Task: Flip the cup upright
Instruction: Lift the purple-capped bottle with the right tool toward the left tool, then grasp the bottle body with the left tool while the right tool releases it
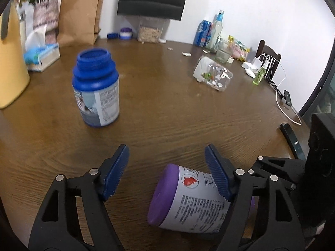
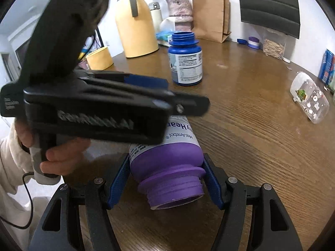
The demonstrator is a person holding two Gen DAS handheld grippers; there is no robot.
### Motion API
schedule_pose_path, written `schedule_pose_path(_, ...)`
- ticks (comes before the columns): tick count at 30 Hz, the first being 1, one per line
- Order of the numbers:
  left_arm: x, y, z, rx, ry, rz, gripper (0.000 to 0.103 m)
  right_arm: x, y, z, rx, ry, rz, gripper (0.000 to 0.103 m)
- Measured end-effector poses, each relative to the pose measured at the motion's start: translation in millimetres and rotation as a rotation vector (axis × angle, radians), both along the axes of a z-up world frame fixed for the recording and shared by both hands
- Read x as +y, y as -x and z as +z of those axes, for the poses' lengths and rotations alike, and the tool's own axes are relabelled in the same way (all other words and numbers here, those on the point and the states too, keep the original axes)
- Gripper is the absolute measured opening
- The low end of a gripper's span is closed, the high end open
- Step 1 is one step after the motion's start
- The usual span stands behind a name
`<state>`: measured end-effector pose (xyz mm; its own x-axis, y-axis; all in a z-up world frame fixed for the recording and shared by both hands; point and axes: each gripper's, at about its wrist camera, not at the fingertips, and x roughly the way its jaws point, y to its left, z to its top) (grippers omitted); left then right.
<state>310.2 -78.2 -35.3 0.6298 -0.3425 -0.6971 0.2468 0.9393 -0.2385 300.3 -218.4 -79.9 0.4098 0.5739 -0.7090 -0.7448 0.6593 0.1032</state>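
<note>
1. Three containers on the brown wooden table (image 1: 167, 113): one purple bottle (image 2: 167, 163) lying on its side, one blue bottle (image 1: 96, 87) standing upright with its mouth open, one clear cup (image 1: 213, 74) lying on its side farther back.
2. Purple bottle: white label, flat base toward the left wrist camera, threaded open neck toward the right wrist camera.
3. Right gripper (image 2: 165, 186): jaws closed on the purple bottle, one blue pad at each side of its shoulder.
4. Left gripper (image 1: 167, 167): jaws spread wide; one pad touches the label, the other stands apart from the bottle.
5. One hand (image 2: 60, 156) with a pale sleeve holds the left gripper's handle.
6. Far edge of the table: one yellow jug (image 2: 136, 25), two paper bags (image 2: 211, 12), one tissue box (image 1: 41, 56).
</note>
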Motion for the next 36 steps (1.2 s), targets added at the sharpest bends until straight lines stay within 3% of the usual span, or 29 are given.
schedule_pose_path(5,4,-3,-4,-0.014,0.043,-0.005,0.051,4,-3,0,0.006,0.02,0.001,0.071)
schedule_pose_path(9,11,0,-1,-0.02,0.037,0.0,0.046,5,-3,-3,0.001,0.068,-0.05,0.076)
schedule_pose_path(15,14,10,6,-0.069,-0.068,0.02,0.046,-15,-8,-8,-0.009,0.09,-0.174,0.077)
schedule_pose_path(19,12,17,14,-0.085,-0.068,-0.002,0.049,-33,-11,-3,0.009,0.025,-0.215,0.077)
schedule_pose_path(20,11,21,19,-0.102,-0.055,-0.022,0.059,-36,-10,-2,0.009,0.016,-0.219,0.077)
schedule_pose_path(21,8,24,24,-0.123,-0.041,-0.061,0.076,-40,-11,-2,0.011,0.003,-0.223,0.077)
schedule_pose_path(23,1,27,28,-0.137,-0.05,-0.118,0.084,-46,-11,-2,0.02,-0.017,-0.228,0.077)
schedule_pose_path(27,-14,16,19,-0.087,-0.128,-0.204,0.084,-57,-18,-4,0.087,-0.059,-0.247,0.077)
schedule_pose_path(31,-20,13,17,-0.041,-0.148,-0.299,0.083,-71,-12,-2,0.06,-0.108,-0.3,0.077)
schedule_pose_path(34,-28,7,8,0.029,-0.176,-0.304,0.082,-82,-10,-3,0.072,-0.165,-0.336,0.077)
schedule_pose_path(36,-31,7,7,0.038,-0.156,-0.31,0.064,-85,-11,0,0.07,-0.186,-0.329,0.077)
